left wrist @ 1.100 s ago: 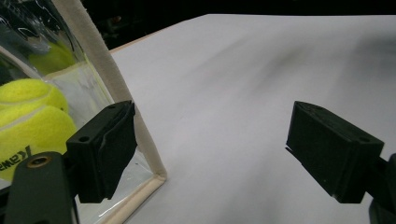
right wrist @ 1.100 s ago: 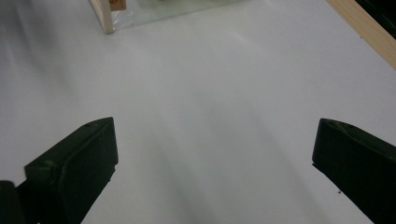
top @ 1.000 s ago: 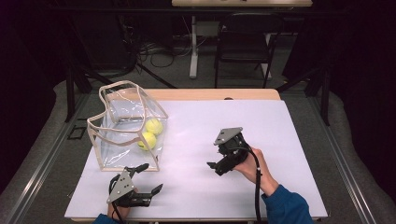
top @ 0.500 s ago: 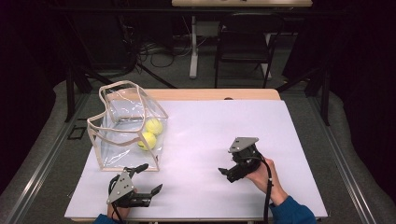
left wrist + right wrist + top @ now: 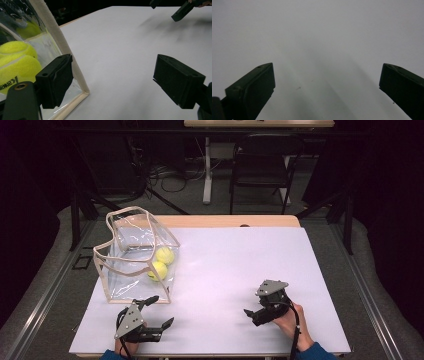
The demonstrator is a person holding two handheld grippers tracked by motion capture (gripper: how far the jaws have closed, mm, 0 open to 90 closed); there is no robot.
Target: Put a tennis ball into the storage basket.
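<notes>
- My left gripper (image 5: 159, 312), lower left of the high view, has its jaws spread wide, empty, just beside the corner of the clear plastic bag with cream trim (image 5: 131, 265).
- My right gripper (image 5: 251, 314), lower right, is likewise spread and empty over the white tabletop (image 5: 235, 265).
- Two yellow tennis balls (image 5: 161, 263) sit inside the bag, left of centre.

Black grippers (image 5: 159, 312), grey plates, blue sleeve (image 5: 314, 353).

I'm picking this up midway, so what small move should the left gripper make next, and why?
Probably ease the left gripper forward to close on the clear bag's near bottom corner trim: its jaws are open, one right beside that edge, and two tennis balls sit inside.
</notes>
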